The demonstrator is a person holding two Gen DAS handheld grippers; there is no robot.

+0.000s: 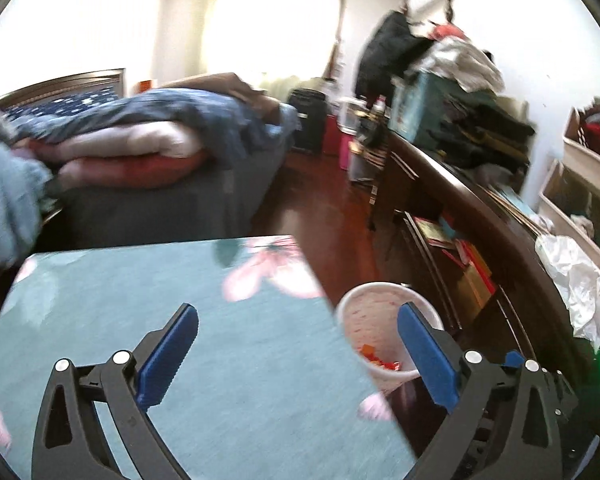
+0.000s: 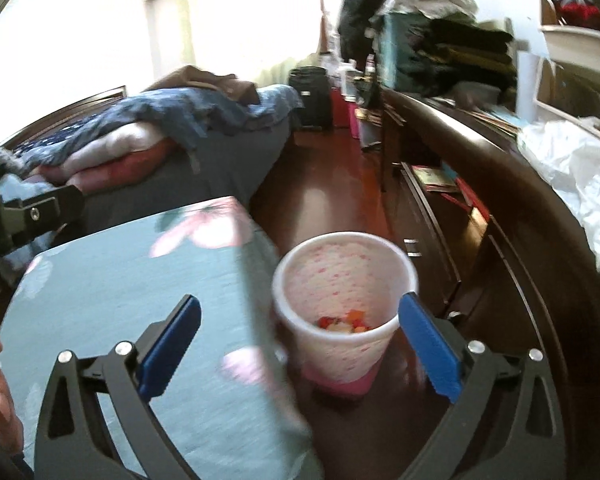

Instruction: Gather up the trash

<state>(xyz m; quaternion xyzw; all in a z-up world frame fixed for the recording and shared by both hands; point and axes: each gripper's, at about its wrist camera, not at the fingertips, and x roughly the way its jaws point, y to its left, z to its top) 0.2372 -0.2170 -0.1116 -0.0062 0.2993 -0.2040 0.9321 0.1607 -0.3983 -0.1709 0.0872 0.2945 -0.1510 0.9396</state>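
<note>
A white waste bin with pink dots and a pink base (image 2: 342,308) stands on the dark floor beside a teal table (image 2: 120,300); it also shows in the left wrist view (image 1: 380,332). Red and orange scraps (image 2: 346,325) lie at its bottom. My right gripper (image 2: 300,344) is open and empty, above the table's right edge and the bin. My left gripper (image 1: 298,356) is open and empty, over the teal table (image 1: 180,340) with the bin at its right finger. Both views are motion-blurred.
A bed with piled blankets (image 1: 140,140) stands at the left. A long dark cabinet (image 2: 480,200) runs along the right, with crumpled white plastic (image 2: 580,176) and stacked clothes on top. A strip of wooden floor (image 2: 332,192) lies between them.
</note>
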